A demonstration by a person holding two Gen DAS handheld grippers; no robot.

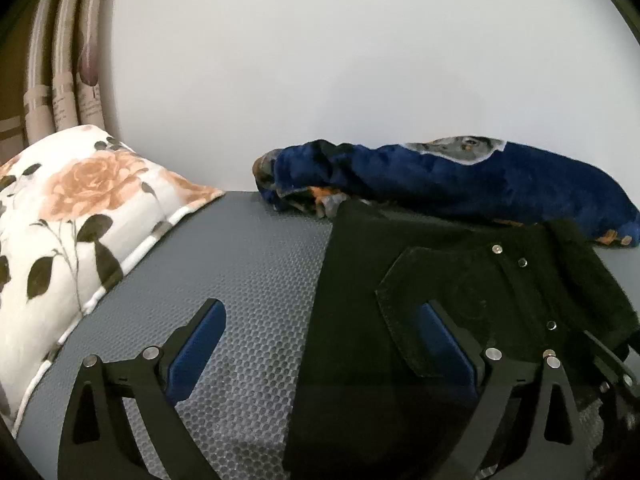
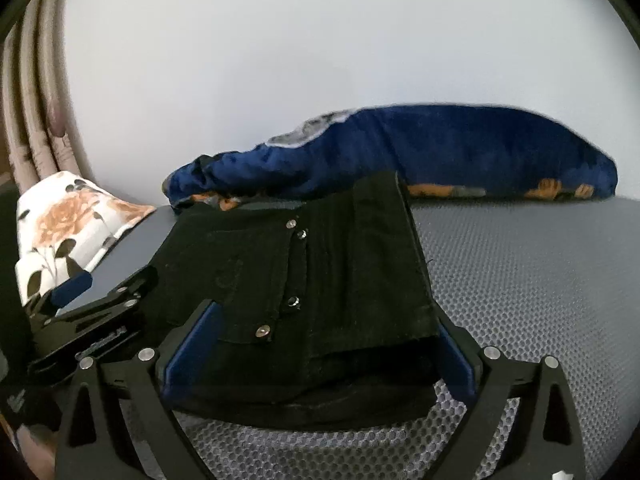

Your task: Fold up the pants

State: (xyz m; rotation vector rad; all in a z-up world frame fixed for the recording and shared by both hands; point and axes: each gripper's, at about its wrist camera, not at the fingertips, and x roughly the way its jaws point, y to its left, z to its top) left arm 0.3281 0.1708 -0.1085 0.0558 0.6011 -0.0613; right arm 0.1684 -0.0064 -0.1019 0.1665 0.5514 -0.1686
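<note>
Black pants (image 1: 440, 280) lie folded into a compact stack on the grey honeycomb-textured surface (image 1: 248, 280), pocket side up with metal rivets showing. In the left wrist view they sit from centre to 3 o'clock; in the right wrist view they fill the centre.

Left gripper (image 1: 324, 320): jaws wide, nothing clamped. Its left finger is over bare surface and its right finger is over the pants pocket; whether that finger touches the cloth cannot be told. The left edge of the stack runs between the fingers.

Right gripper (image 2: 324, 328): jaws wide, blue pads straddling the near end of the folded stack, one on each side. The stack looks about as wide as the gap; pads do not seem to press. Left gripper also shows in the right wrist view at 8 o'clock, beside the pants' left edge.

Blue plush blanket (image 1: 460, 180) lies bunched at 1 o'clock against the white wall (image 1: 320, 60), just behind the pants. Floral pillow (image 1: 72, 216) at 9 o'clock, well apart from the pants.
</note>
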